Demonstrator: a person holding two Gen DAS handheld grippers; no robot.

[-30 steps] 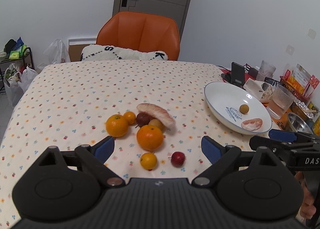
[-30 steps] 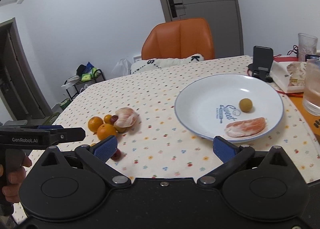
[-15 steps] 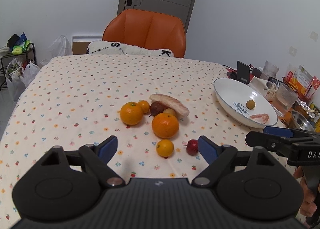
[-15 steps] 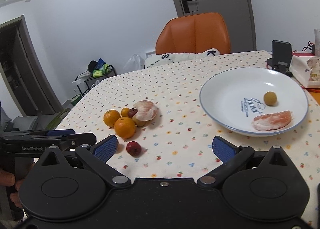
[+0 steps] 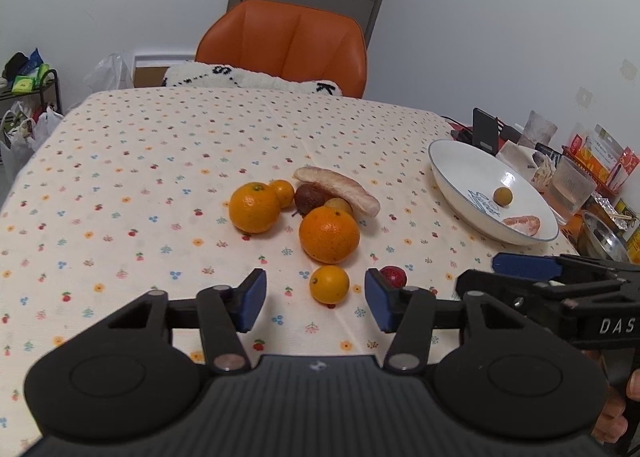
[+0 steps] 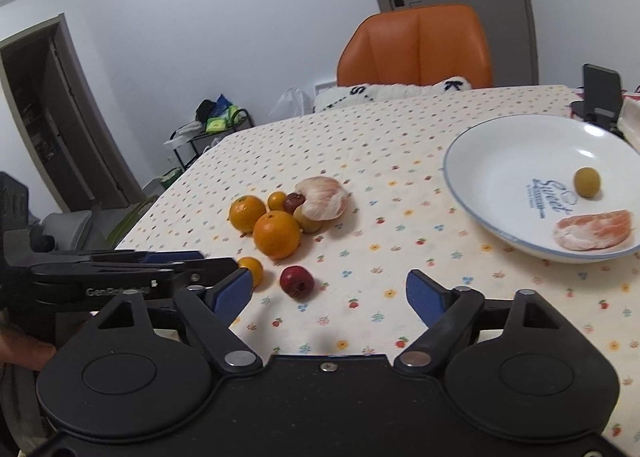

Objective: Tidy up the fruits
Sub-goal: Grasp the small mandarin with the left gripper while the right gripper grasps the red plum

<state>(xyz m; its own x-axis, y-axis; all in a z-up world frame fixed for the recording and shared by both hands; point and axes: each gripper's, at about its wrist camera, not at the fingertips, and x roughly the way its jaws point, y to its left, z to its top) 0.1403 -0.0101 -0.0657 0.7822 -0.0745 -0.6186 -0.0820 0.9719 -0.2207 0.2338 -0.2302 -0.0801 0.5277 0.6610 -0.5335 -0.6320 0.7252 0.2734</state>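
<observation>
The small orange lies on the tablecloth at the near edge of the fruit cluster, just in front of the large orange and beside the red fruit. Your left gripper is released, its jaws spread to either side of the small orange without contact. Your right gripper is likewise spread and empty. The white plate to the right holds a peeled segment and a small yellow-green fruit.

Bare tablecloth is lying open between the fruit cluster and plate. Cluttered glasses are crowding the plate's far side.
</observation>
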